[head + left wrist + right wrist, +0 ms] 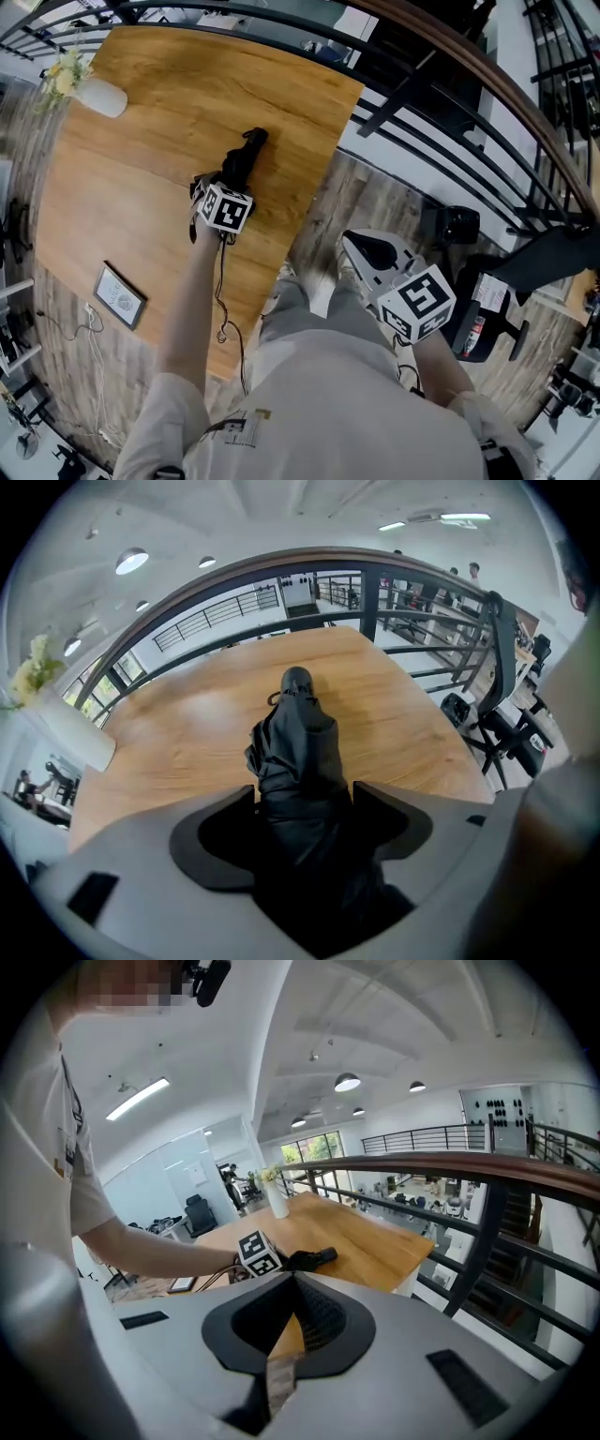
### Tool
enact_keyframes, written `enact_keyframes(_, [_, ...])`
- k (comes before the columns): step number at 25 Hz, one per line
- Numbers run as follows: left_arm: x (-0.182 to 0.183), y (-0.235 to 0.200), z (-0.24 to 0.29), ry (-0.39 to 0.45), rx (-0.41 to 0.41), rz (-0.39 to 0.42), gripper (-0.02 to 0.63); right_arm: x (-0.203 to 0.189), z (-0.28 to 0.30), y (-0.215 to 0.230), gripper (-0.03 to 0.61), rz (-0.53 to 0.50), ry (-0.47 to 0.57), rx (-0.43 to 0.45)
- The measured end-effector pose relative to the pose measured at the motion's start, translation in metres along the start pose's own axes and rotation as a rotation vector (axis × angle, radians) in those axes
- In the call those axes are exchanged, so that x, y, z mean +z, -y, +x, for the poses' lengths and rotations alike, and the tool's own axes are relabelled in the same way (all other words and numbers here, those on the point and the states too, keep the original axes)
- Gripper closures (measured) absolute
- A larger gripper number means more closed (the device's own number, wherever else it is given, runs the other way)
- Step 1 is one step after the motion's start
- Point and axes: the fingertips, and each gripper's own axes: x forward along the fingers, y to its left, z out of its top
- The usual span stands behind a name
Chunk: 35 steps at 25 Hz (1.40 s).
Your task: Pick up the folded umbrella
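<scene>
The folded black umbrella (244, 157) lies lengthwise on the wooden table (141, 187), near its right edge. My left gripper (216, 183) is shut on the umbrella's near end. In the left gripper view the dark fabric (295, 752) fills the space between both jaws, and the far tip (297, 679) points away over the tabletop. My right gripper (363, 247) hangs off the table, over the floor, shut with nothing in it (295, 1283). The right gripper view shows the umbrella (311, 1259) and the left gripper's marker cube (260, 1253) from the side.
A white vase with flowers (97, 96) stands at the table's far left corner. A small framed picture (119, 296) lies near the front left. A cable (225, 314) trails from my left arm. A dark railing (422, 89) and an office chair (548, 262) are to the right.
</scene>
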Motion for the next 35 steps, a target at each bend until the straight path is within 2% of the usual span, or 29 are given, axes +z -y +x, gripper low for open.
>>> enact_keyframes(4, [-0.004, -0.005, 0.011, -0.024, -0.007, 0.003, 0.284, -0.007, 0.005, 0.007, 0.550, 0.003, -0.022, 0.006])
enact_keyframes(7, [0.003, -0.012, 0.009, -0.020, -0.011, -0.042, 0.322, -0.008, 0.006, 0.014, 0.551, -0.003, -0.020, 0.009])
enact_keyframes(8, [0.004, -0.014, 0.007, -0.019, -0.023, -0.087, 0.330, -0.008, 0.007, 0.016, 0.551, -0.004, -0.019, 0.010])
enact_keyframes(12, [-0.008, -0.005, -0.015, 0.011, -0.122, -0.355, 0.341, -0.004, 0.004, 0.013, 0.551, -0.010, 0.000, 0.022])
enact_keyframes(14, [-0.008, 0.000, -0.035, 0.058, -0.127, -0.423, 0.344, 0.005, -0.002, 0.010, 0.550, -0.024, 0.020, 0.026])
enact_keyframes(17, [0.007, 0.007, -0.072, 0.155, -0.123, -0.471, 0.344, 0.020, -0.015, 0.011, 0.550, -0.058, 0.061, 0.021])
enact_keyframes(20, [0.034, 0.008, -0.116, 0.267, -0.114, -0.473, 0.344, 0.040, -0.030, 0.014, 0.550, -0.100, 0.111, 0.005])
enact_keyframes(23, [0.068, -0.002, -0.173, 0.387, -0.071, -0.432, 0.342, 0.073, -0.049, 0.014, 0.549, -0.159, 0.187, -0.023])
enact_keyframes(29, [0.139, -0.016, -0.303, 0.658, 0.041, -0.326, 0.341, 0.166, -0.123, -0.002, 0.551, -0.275, 0.445, -0.094])
enact_keyframes(35, [0.179, 0.001, -0.419, 0.895, 0.113, -0.241, 0.339, 0.221, -0.196, -0.031, 0.550, -0.381, 0.625, -0.113])
